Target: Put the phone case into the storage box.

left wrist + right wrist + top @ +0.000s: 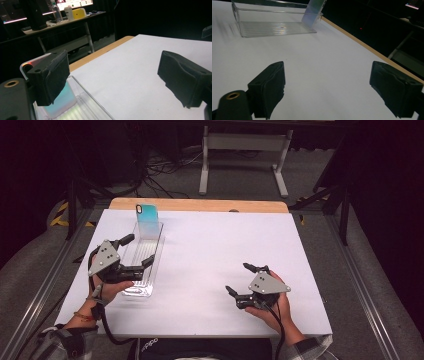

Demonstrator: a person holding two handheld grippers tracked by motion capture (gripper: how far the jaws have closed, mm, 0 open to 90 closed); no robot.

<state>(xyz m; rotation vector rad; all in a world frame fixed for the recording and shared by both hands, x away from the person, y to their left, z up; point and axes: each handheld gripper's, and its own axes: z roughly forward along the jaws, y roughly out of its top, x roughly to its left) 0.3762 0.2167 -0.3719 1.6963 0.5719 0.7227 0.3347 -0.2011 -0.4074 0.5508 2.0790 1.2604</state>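
Note:
A clear plastic tray (142,262) lies lengthwise at the left of the white table (215,250). A phone in a teal case (147,215) stands at the tray's far end and leans on its wall. My left gripper (140,249) hovers over the near half of the tray, open, with nothing between its jaws. In the left gripper view the tray wall (87,96) and the phone (61,100) sit low beside the left jaw. My right gripper (237,277) rests open on the table at the near right, pointing toward the tray (274,27) and the phone (313,12), with nothing between its jaws.
A wooden strip (200,205) runs along the table's far edge. Beyond it stand a white desk frame (245,150) and floor cables (160,175). Metal rails (360,290) flank the table. A dark item (160,345) lies at the near edge.

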